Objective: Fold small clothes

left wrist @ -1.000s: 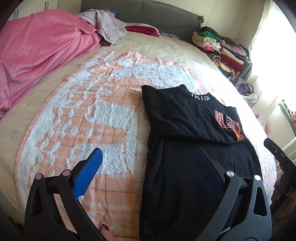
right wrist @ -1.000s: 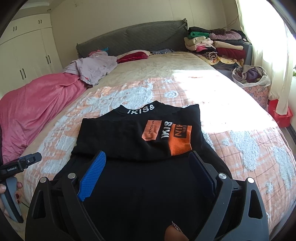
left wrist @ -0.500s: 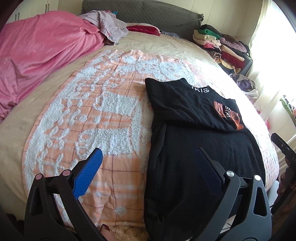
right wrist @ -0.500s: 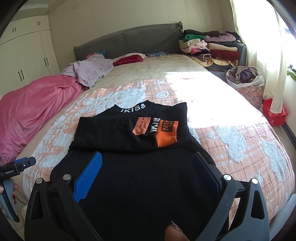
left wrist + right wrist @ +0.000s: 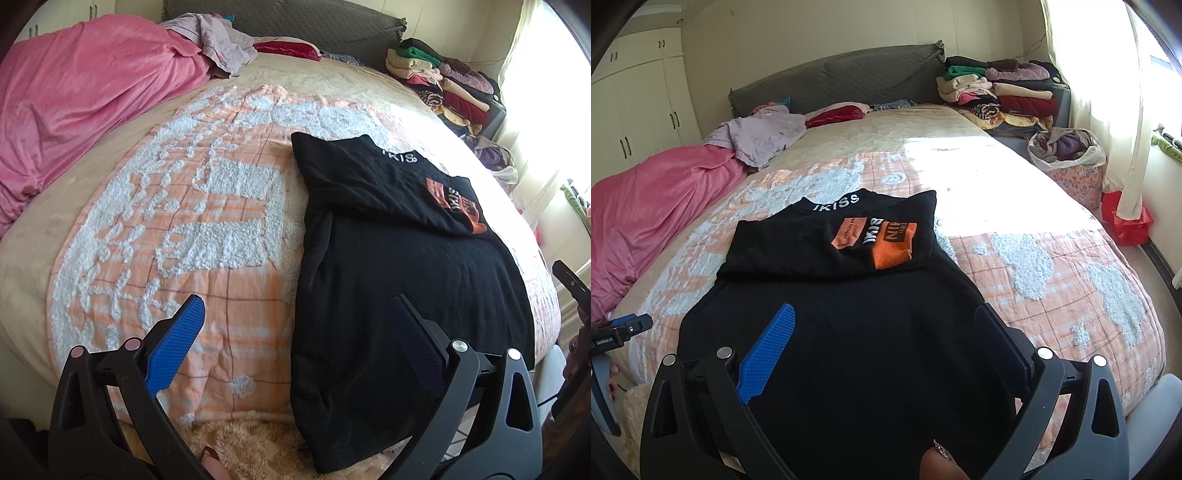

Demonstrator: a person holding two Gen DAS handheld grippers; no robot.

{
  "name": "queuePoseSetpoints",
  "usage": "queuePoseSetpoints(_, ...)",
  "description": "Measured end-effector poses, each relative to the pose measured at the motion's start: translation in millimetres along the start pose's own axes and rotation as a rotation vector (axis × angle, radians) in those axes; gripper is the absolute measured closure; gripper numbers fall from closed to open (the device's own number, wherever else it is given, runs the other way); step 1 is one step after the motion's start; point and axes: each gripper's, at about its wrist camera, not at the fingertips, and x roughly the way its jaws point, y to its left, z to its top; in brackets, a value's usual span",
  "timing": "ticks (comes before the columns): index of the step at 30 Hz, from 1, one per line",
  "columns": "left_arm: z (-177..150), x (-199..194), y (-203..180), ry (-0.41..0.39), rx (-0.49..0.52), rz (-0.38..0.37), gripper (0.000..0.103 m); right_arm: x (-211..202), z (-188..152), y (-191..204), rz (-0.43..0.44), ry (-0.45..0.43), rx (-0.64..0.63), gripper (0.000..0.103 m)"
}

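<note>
A black shirt (image 5: 399, 280) with an orange print lies flat on the orange and white bedspread (image 5: 207, 221), its top part folded down over the body. It also shows in the right wrist view (image 5: 849, 332). My left gripper (image 5: 295, 317) is open and empty, held above the shirt's left hem near the bed's front edge. My right gripper (image 5: 886, 325) is open and empty, above the shirt's lower half. The left gripper's body shows at the left edge of the right wrist view (image 5: 620, 332).
A pink blanket (image 5: 74, 103) lies along the bed's left side. Lilac clothes (image 5: 761, 136) and a red pillow (image 5: 834, 114) lie near the grey headboard (image 5: 849, 81). Stacked folded clothes (image 5: 1001, 96), a laundry basket (image 5: 1067, 155) and a red box (image 5: 1126, 221) stand at the right.
Both grippers have pulled back toward the foot of the bed and stayed open. The shirt has not moved.
</note>
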Motion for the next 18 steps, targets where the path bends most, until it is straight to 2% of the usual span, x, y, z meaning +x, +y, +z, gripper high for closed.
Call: queuePoseSetpoints(18,-34.7,18.1,5.8,0.12,-0.002,0.041,0.01,-10.6,-28.9,-30.9,-0.038,0.053,0.023,0.006)
